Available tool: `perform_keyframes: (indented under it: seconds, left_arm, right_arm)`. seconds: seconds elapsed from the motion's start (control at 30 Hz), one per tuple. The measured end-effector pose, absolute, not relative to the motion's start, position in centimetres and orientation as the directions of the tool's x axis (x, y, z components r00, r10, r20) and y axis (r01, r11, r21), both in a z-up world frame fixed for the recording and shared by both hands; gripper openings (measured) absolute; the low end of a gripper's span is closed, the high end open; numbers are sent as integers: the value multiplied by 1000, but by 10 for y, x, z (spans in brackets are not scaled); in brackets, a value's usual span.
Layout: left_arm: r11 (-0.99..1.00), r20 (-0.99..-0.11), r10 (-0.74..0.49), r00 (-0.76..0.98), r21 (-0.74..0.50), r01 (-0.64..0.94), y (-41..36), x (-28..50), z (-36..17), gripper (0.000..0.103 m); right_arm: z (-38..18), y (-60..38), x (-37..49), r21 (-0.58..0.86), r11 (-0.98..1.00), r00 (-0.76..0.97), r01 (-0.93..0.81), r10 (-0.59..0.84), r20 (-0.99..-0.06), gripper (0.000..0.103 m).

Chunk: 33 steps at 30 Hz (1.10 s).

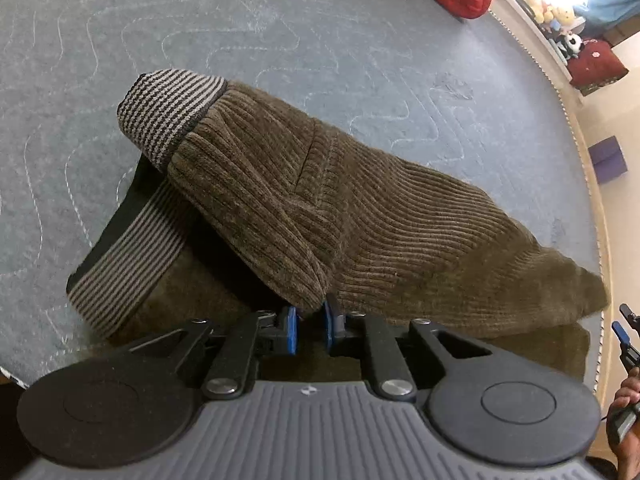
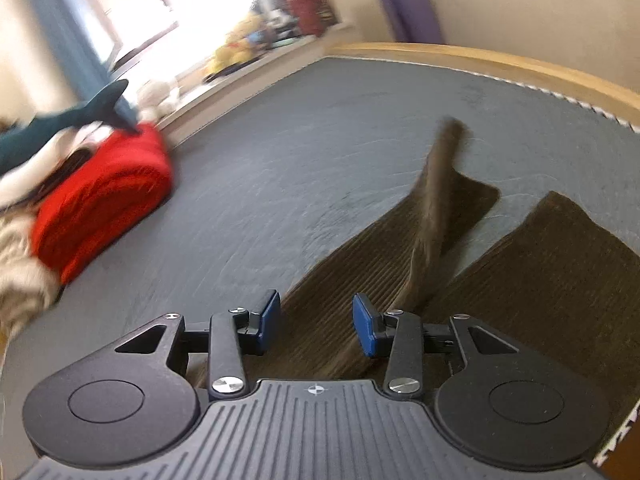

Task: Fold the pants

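Pants: brown corduroy pants (image 1: 320, 200) lie on the grey quilted bed cover (image 1: 280, 32), mid-fold; the striped waistband (image 1: 168, 114) is lifted and doubled over toward the far left, with a second stretch of waistband flat beneath it at the near left.
Left tongs: the left tongs (image 1: 311, 326) are clenched on a bunched edge of corduroy, blue pads pressing the cloth from both sides.
Right tongs: the right tongs (image 2: 316, 326) stand parted and grasp nothing; the legs (image 2: 552, 264) lie flat under and beyond them, and one ridge of cloth (image 2: 436, 200) rises off the bed, blurred.
Slip risk: the left hold seems to take only a thin pinch at the fold's edge; a quick pull could drag it free and let the raised half flop back.
Skew risk: with one side carried and the right side unheld, the fold may land crooked, the waistband off line with the legs.
Bunch risk: the standing ridge by the right tongs could get trapped under the folded layer and leave a lump.
Snag risk: the parted right pads sit low over the cloth and might catch corduroy unintentionally.
Surroundings: a red blanket (image 2: 104, 200) lies well apart at the far left, unlikely to interfere.
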<state>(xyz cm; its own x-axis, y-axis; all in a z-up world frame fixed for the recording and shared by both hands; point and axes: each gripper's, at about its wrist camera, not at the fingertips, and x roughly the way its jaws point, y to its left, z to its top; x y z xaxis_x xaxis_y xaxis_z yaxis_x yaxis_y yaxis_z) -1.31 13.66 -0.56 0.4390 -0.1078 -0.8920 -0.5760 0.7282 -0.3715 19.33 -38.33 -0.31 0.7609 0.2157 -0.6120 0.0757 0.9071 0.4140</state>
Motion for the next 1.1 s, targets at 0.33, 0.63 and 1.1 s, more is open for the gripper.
perform_keyframes:
  seconds: [0.33,0.63,1.1]
  left_arm:
    - [620,-895,-10,446,-355,-700,157,-3,-2,35]
    - [624,-914,52,402,-285,-728,169,16,-7,20]
    - [653,-823,101,559,-369,-662,176,-9,43,9]
  right_arm:
    - [-75,-462,259,454,797,661,399,93,-745,42]
    - [-111,-467,300,475,751,608,459,124,-784,44]
    - [-19,-485,239,558,767,827,318,63,-559,2]
